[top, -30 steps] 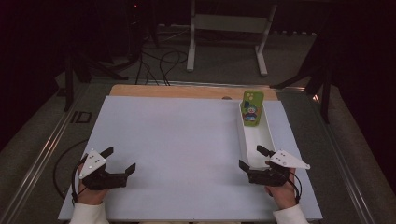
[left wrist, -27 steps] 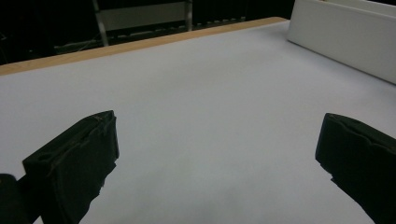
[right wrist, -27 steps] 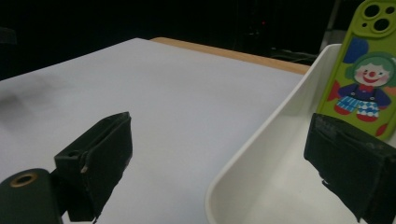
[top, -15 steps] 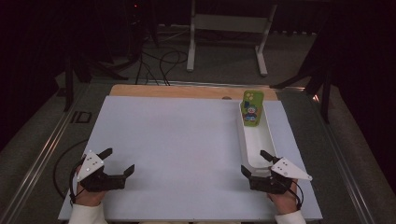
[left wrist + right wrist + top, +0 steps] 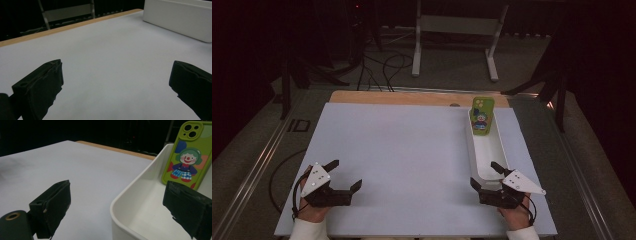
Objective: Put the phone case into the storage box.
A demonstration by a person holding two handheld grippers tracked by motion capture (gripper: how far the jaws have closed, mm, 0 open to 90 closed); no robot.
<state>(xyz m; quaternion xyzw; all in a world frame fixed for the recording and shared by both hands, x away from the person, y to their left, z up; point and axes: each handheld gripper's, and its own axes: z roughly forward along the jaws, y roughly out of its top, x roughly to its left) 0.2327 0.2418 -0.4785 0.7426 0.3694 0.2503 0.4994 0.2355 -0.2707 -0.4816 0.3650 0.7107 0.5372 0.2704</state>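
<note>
Right gripper [image 5: 487,176] has drawn back toward the surface's [image 5: 412,150] near edge, jaws open, empty. Green phone case [image 5: 482,116] leans upright at the white tray's [image 5: 499,145] far end, straight ahead; left gripper [image 5: 346,174] open, well apart.

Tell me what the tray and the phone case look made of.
Tray: likely plastic, white, smooth with rounded rim and a soft sheen. Phone case: probably glossy plastic or silicone, green with a printed clown; highlights glint on its surface.
</note>
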